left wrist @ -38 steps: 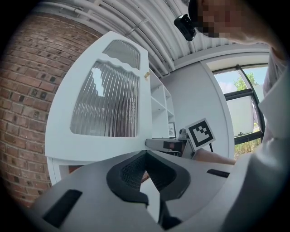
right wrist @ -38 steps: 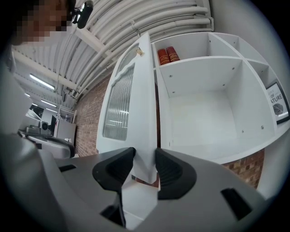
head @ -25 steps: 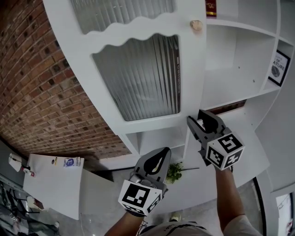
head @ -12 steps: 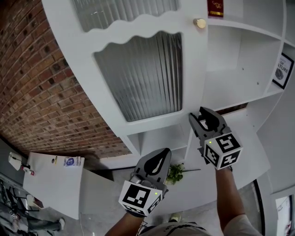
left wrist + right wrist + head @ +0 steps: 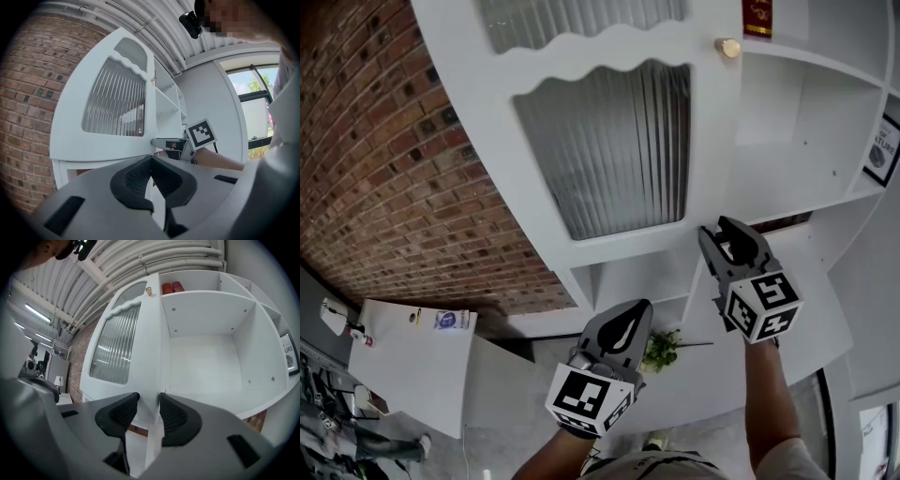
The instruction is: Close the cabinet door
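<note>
The white cabinet door (image 5: 609,150) with a ribbed glass panel and a small brass knob (image 5: 728,48) stands open in front of the white shelving. My right gripper (image 5: 717,234) is at the door's lower free corner. In the right gripper view, its jaws are closed on either side of the door's edge (image 5: 151,380), so the right gripper (image 5: 149,401) is shut on the door. My left gripper (image 5: 628,323) hangs lower and to the left, shut with nothing in it. From the left gripper view the door (image 5: 112,98) and the right gripper (image 5: 164,143) show beyond the left gripper (image 5: 151,159).
An open shelf compartment (image 5: 211,348) lies right of the door, with red items (image 5: 172,287) above it and a framed picture (image 5: 883,150) at the far right. A brick wall (image 5: 384,169) is left of the cabinet. Below are a small green plant (image 5: 659,349) and a white side table (image 5: 412,361).
The door's free edge and my right gripper on it have shifted a little to the right together. The left gripper has stayed where it was.
</note>
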### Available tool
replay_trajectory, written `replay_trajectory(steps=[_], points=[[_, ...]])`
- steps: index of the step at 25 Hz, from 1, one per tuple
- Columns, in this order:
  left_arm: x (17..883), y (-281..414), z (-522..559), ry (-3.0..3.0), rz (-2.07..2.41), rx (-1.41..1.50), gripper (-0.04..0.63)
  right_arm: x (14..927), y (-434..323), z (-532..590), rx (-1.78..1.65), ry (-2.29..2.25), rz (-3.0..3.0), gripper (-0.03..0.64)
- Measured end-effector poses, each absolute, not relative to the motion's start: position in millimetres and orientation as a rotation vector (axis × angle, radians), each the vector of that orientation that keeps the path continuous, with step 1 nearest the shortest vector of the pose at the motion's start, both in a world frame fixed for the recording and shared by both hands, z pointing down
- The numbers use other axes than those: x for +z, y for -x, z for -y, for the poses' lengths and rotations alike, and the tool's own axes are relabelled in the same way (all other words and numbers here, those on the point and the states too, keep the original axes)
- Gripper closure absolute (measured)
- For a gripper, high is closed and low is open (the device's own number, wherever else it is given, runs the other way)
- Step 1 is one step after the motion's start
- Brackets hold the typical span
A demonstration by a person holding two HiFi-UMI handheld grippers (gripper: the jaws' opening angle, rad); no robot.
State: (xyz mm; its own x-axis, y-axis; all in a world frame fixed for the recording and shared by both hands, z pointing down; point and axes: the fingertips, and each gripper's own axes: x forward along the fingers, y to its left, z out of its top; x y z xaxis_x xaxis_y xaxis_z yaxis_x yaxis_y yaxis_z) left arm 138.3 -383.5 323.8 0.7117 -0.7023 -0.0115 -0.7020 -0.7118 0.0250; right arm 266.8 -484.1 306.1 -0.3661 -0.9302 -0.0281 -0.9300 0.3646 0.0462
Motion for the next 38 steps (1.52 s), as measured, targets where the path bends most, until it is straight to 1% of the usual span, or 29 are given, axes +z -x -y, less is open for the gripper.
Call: replay_trajectory(steps=[11,23,27,34,38], points=[[338,-119,365,-2.868,1.157,-0.036,0.584,298,-270,440,-0.179,-1.938,2.504,0.463],[348,-93,322,-2.883,1.082,-0.041,0.584,331,-198,360,-0.104,-1.817,2.548,0.468],[348,-84,304,-2.892,1.081,-0.051,0.584,338,-181,331,-0.091,-1.828,2.557,0.484],[344,-36,283,-2.888,1.044,-0.073,0.584,342,-124,294,-0.043,-1.836,2.56,0.552],[343,-14,266,-2.885,1.026,-0.079,0.584,354,-87,269,-0.011,-1.798,2.571,0.566]])
